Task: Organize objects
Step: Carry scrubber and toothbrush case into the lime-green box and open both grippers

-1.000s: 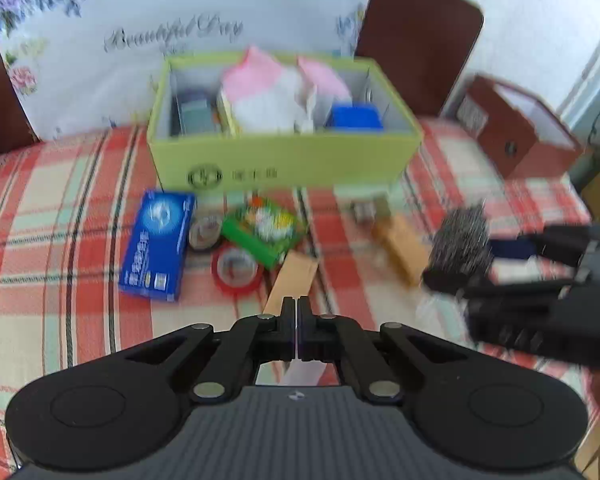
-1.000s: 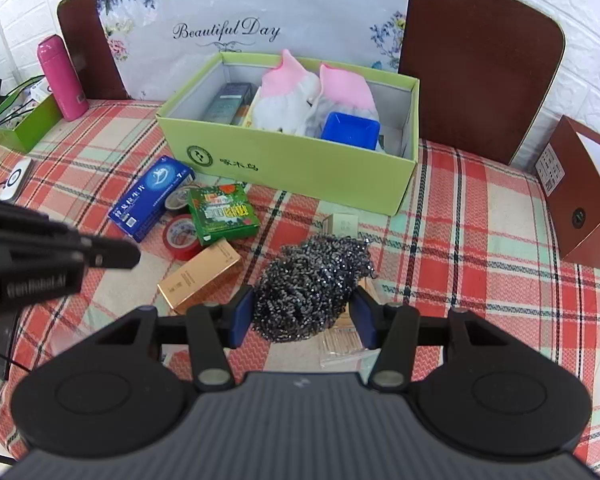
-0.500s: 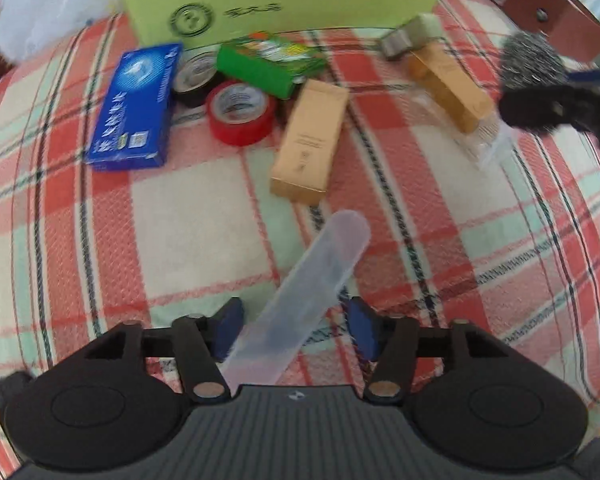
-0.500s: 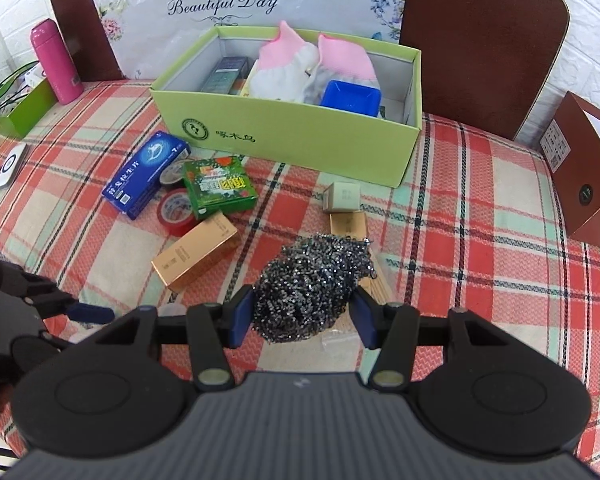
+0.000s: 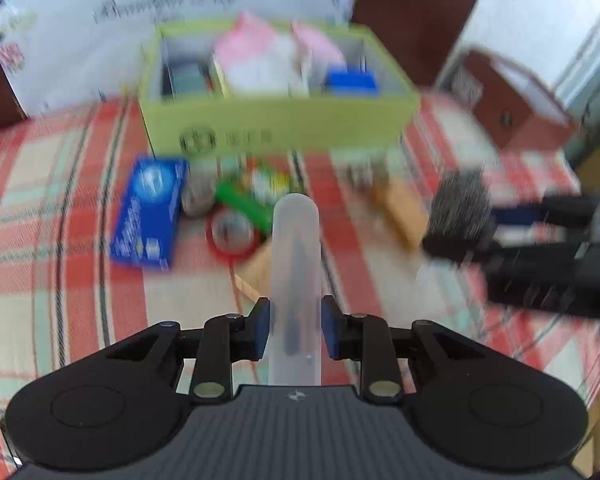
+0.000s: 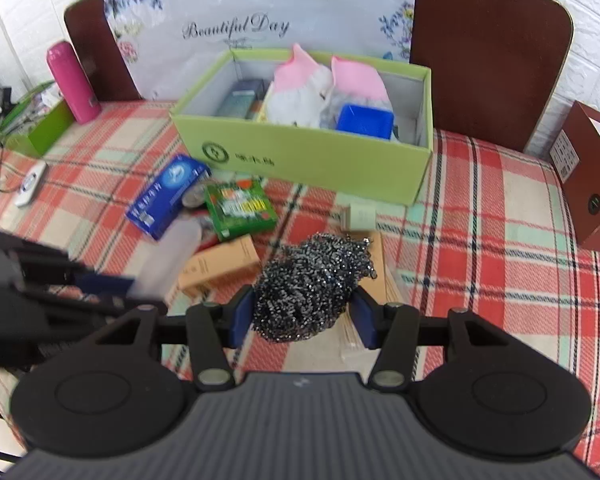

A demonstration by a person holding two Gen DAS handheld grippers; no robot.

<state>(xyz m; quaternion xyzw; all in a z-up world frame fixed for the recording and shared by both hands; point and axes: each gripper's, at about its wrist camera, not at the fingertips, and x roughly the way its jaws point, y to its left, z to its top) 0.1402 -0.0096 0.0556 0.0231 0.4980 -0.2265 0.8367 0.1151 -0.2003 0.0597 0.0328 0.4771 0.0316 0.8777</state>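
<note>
Lifted since half a second ago: translucent case [image 5: 295, 264], left gripper [image 5: 295, 330] having just closed on it, short of green box [image 6: 300, 152]. Right gripper [image 6: 302, 316] clamps steel scourer [image 6: 312, 284], likewise short of the box, presumably bound there.

Two matching handheld grippers. The left gripper [image 5: 294, 332] and right gripper [image 6: 302, 320] each have a dark grey ribbed body, two round black discs at the sides, black linkage arms with silver screw heads, blue pads on the fingertips [image 5: 260, 330], and a small white logo.
</note>
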